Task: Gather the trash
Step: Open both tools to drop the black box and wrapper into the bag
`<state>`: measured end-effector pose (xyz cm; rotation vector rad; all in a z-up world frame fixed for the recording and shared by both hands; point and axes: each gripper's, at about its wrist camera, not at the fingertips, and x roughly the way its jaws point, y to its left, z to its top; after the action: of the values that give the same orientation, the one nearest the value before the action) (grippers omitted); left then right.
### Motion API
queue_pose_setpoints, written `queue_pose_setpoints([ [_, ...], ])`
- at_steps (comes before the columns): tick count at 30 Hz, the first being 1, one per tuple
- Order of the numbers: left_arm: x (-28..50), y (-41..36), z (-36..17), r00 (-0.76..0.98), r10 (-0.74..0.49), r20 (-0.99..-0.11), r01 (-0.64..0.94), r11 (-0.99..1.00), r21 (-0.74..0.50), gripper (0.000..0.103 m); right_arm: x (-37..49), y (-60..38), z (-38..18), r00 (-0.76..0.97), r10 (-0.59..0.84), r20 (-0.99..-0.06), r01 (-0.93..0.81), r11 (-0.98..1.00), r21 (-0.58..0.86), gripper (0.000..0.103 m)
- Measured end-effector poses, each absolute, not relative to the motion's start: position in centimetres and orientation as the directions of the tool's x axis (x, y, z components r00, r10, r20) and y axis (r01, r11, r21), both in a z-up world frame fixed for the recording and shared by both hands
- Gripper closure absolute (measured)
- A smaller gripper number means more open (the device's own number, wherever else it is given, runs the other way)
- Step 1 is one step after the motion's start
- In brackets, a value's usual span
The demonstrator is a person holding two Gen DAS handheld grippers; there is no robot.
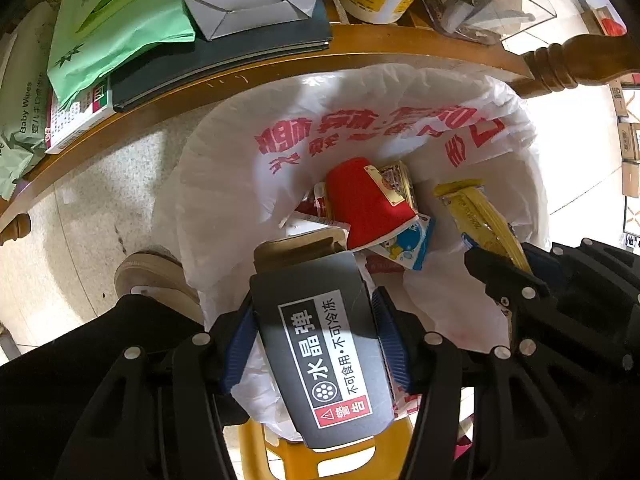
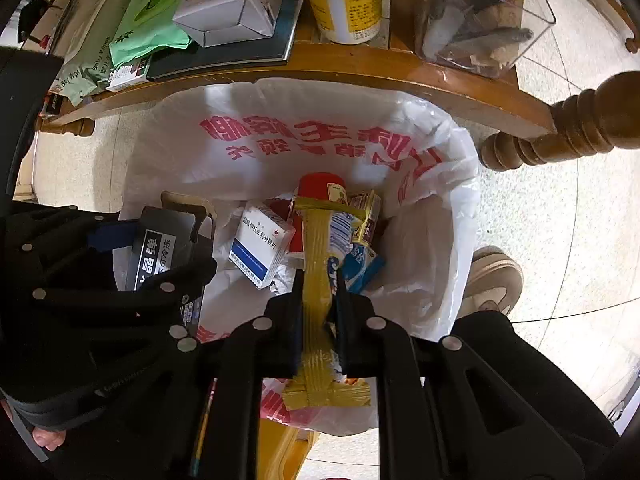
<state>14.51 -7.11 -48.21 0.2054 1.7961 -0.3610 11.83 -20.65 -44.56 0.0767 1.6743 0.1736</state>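
A trash bin lined with a white plastic bag with red print [image 1: 248,148] [image 2: 192,152] stands on the floor below me. My left gripper [image 1: 314,300] is shut on a dark grey box with a warning label [image 1: 320,352] and holds it over the bin; it also shows in the right wrist view [image 2: 156,252]. My right gripper [image 2: 318,292] is shut on a yellow snack wrapper [image 2: 316,280] above the bin; the wrapper also shows in the left wrist view [image 1: 480,208]. In the bin lie a red cup [image 1: 364,200], a white and blue medicine box [image 2: 260,244] and small cartons.
A wooden table edge [image 1: 240,76] [image 2: 360,68] runs just behind the bin, with green wipes packs [image 1: 112,32], a white box [image 2: 228,4], a white bottle [image 2: 344,0] and a clear container [image 2: 480,20]. A turned table leg [image 2: 560,136] stands right. A shoe [image 2: 492,280] is beside the bin.
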Motion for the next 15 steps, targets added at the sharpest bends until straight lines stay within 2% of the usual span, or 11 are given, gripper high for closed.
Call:
queue_pose_setpoints([
  [4,14.5,-7.2,-48.2,-0.253,-0.044,-0.967,0.329,0.936,-0.129,0.046,11.8,-21.0,-44.7,-0.115,0.163,-0.98,-0.04,0.985,0.169,0.089],
  [7,14.6,-7.2,-48.3,-0.264,-0.032,-0.964,0.329,0.936,-0.121,0.045,11.9,-21.1,-44.8,-0.115,0.152,-0.982,-0.032,0.987,0.157,0.083],
  [12,14.9,-6.7,-48.2,-0.272,-0.025,-0.962,0.309,0.944,-0.112,0.041,12.0,-21.8,-44.8,-0.11,0.147,-0.983,-0.003,0.989,0.148,0.069],
  [15,15.0,-6.7,-48.1,-0.27,-0.024,-0.963,0.302,0.947,-0.108,0.04,12.1,-22.2,-44.8,-0.112,0.154,-0.982,0.015,0.988,0.153,0.065],
])
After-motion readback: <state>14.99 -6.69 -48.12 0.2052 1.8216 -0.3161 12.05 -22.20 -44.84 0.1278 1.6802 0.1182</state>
